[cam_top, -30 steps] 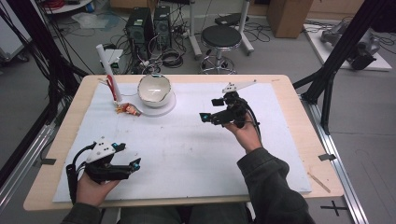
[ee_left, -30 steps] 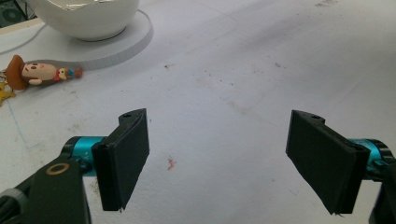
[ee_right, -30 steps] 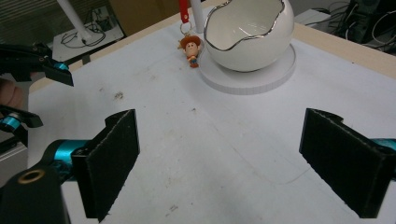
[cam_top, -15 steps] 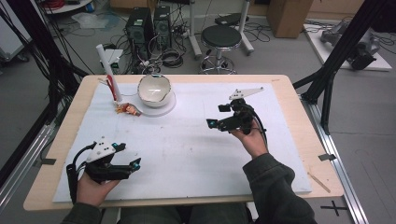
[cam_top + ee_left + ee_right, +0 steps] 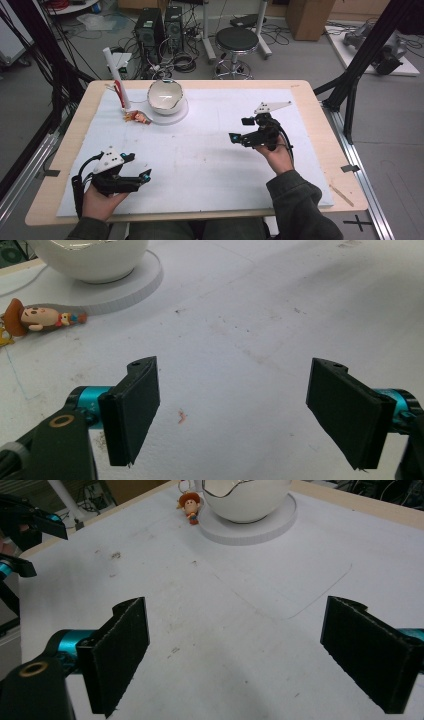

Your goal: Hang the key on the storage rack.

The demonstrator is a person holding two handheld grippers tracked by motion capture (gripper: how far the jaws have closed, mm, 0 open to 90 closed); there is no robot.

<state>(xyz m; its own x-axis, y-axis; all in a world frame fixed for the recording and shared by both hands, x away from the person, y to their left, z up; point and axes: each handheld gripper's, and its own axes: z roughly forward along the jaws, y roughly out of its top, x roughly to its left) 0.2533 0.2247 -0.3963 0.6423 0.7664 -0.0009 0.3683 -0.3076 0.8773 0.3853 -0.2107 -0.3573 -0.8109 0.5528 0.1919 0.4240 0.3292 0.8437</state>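
A white bowl [image 5: 164,94] with a jagged, eggshell-like rim stands on a round white base [image 5: 172,116] at the back left of the table. A small cowboy figurine [image 5: 137,117] lies just left of the base. My left gripper [image 5: 137,166] rests near the front left edge, open and holding nothing. Its own view looks past wide-apart jaws [image 5: 235,390] toward the bowl [image 5: 90,260] and figurine [image 5: 37,319]. My right gripper [image 5: 241,129] hovers right of centre, also open. Between its jaws [image 5: 235,630] is bare mat, with the bowl [image 5: 247,497] and figurine [image 5: 190,504] far ahead.
A white mat [image 5: 210,160] covers most of the wooden table [image 5: 320,130]. A white tube with red cords [image 5: 116,75] leans at the back left. A thin wooden stick [image 5: 341,195] lies near the front right corner. Black frame posts [image 5: 360,65] flank the table.
My right gripper has drifted a little to the right and toward the person. The left gripper, bowl and figurine have stayed put.
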